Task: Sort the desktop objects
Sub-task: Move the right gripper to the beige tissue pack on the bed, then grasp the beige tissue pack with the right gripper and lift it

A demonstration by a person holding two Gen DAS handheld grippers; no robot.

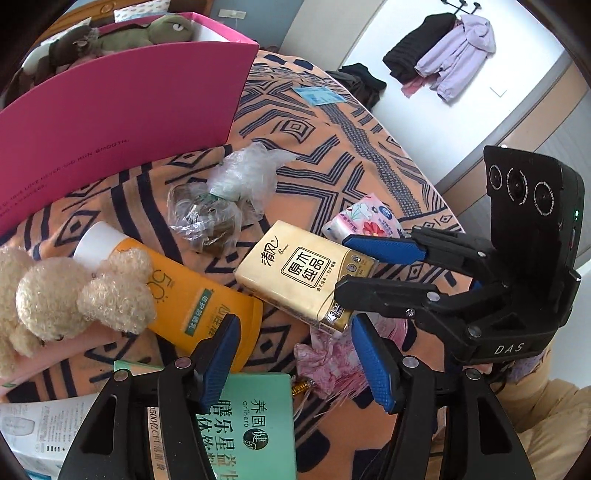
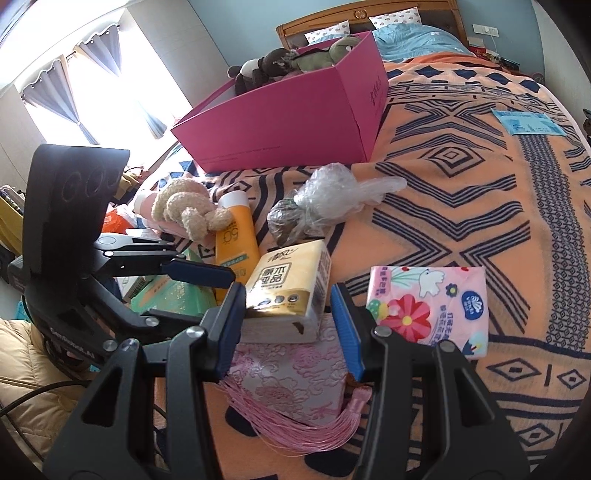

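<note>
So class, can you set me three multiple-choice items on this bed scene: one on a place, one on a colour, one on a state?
1. Where is the green toy?
A on the blanket
B in the pink box
C on the coat hooks

2. What colour is the tube?
A blue
B green
C orange

3. How is the left claw?
A open, gripping nothing
B shut on the tube
C shut on a bag

Answers:
1 B, it shows above the box's rim.
2 C, its body is orange with a white cap.
3 A, its pads stand apart with nothing pressed between them.
</note>
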